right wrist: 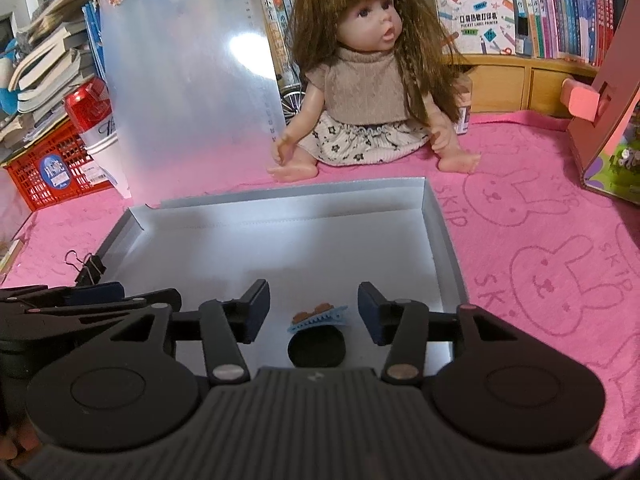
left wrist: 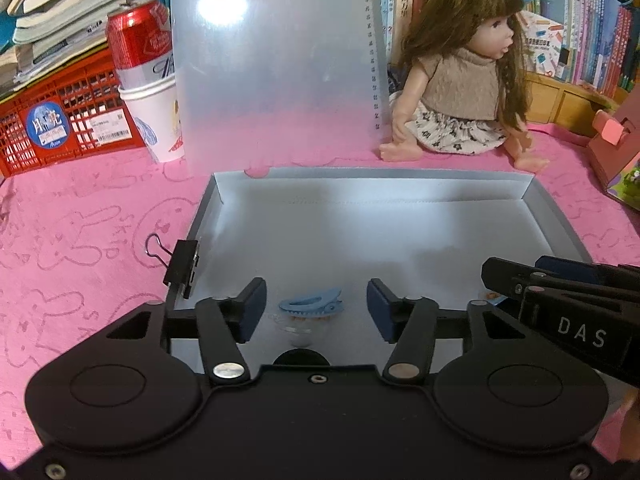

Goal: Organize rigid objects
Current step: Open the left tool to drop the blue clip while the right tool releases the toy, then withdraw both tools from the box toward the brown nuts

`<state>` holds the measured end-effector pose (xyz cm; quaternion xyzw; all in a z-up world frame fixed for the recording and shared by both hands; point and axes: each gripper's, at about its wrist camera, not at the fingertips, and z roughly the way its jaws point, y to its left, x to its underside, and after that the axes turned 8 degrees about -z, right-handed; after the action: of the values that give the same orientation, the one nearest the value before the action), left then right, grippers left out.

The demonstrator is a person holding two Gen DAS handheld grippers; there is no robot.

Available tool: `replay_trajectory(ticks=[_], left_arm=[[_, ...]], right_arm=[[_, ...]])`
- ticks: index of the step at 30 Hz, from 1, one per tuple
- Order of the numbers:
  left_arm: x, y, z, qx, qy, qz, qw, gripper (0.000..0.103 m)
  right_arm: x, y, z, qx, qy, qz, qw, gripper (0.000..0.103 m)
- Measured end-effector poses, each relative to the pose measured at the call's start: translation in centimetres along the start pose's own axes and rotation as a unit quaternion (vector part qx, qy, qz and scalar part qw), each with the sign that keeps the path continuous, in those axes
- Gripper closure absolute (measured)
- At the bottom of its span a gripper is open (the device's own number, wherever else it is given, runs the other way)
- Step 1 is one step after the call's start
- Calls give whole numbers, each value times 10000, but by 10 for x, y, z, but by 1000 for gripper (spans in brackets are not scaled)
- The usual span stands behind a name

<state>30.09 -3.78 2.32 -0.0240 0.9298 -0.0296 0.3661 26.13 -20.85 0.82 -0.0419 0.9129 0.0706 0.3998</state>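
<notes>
**Two hair clips lie in the grey box, both tongs parted above them**

A shallow grey cardboard box (left wrist: 400,216) with thin folded walls sits on a pink terry cloth (left wrist: 88,216) embossed with rabbit outlines, which covers the table. Its translucent frosted lid (left wrist: 272,60) stands upright behind it, with a printed ruler scale along one edge. A black metal binder clip (left wrist: 182,266) with wire handles grips the box's left wall.

The left tongs (left wrist: 316,310) hang over the near part of the box, their flat blue-padded jaws standing apart with nothing pressed between them. Between the pads, on the box floor, lies a pale blue plastic hair clip (left wrist: 312,306) with a toothed edge, beside something small and clear that is too faint to make out.

The right tongs (right wrist: 314,308) are likewise spread, gripping nothing. Below them lies a second blue toothed hair clip (right wrist: 318,316) with small brown rounded decorations on top, touching neither pad.

Behind the box sits a vinyl doll (right wrist: 360,80) with long brown hair, a ribbed beige top and a floral skirt. At left, a red can (left wrist: 138,40) stands in a white paper cup (left wrist: 154,116) next to a red plastic lattice crate (left wrist: 60,120).
</notes>
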Motion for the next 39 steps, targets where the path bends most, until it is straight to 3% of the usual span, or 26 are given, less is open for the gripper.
replay_trajectory(ticks=[9, 25, 39], left_arm=[[10, 1, -33, 75, -271, 208, 9994, 30], [59, 11, -105, 565, -529, 242, 9967, 29], [126, 13, -147, 921, -570, 246, 9938, 29]], right_arm=[[3, 0, -25, 32, -204, -221, 9995, 24], [38, -25, -94, 132, -842, -574, 9947, 16], [90, -62, -136, 693, -1368, -775, 9851, 9]])
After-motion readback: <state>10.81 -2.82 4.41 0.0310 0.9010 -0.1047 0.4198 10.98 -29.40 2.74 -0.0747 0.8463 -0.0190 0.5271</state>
